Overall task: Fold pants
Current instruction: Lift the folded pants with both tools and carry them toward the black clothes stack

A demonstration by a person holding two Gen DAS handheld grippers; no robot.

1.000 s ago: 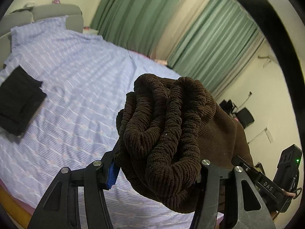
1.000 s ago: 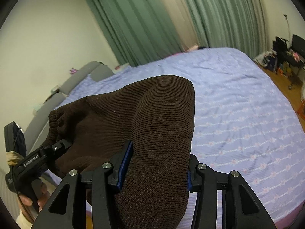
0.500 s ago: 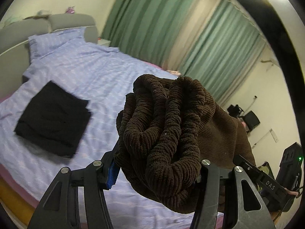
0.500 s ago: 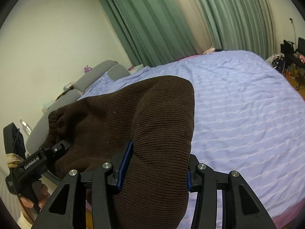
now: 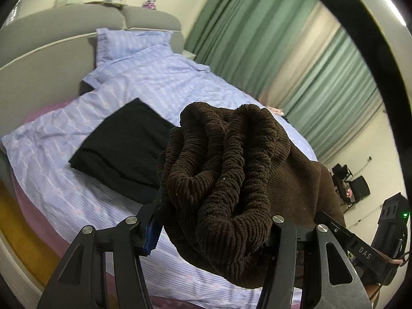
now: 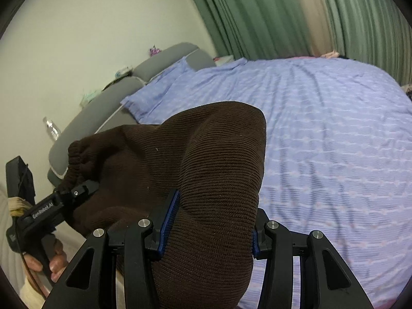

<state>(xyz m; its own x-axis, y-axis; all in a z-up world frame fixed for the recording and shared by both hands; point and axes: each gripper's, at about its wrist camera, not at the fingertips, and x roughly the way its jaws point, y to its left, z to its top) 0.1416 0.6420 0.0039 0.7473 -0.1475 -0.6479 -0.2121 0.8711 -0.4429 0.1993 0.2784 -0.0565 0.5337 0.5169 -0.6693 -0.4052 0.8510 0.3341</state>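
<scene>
The brown ribbed pants (image 5: 226, 170) are bunched at the elastic waistband and clamped in my left gripper (image 5: 211, 234), held in the air above the bed. In the right wrist view my right gripper (image 6: 208, 229) is shut on a thick fold of the same brown pants (image 6: 206, 159). The cloth stretches left to the left gripper (image 6: 77, 193), which holds the waistband there. In the left wrist view the right gripper (image 5: 360, 249) shows at the lower right behind the cloth.
A folded black garment (image 5: 123, 152) lies on the blue striped bedsheet (image 5: 167, 82) near the pillow end. A grey headboard (image 5: 64, 33) stands behind. Green curtains (image 6: 283, 13) hang along the far side. A water bottle (image 6: 51, 128) stands by the headboard. Chairs (image 5: 358, 188) stand far right.
Both grippers have swung left toward the headboard with the pants still held. The black garment has come from the left edge to the middle of the left wrist view.
</scene>
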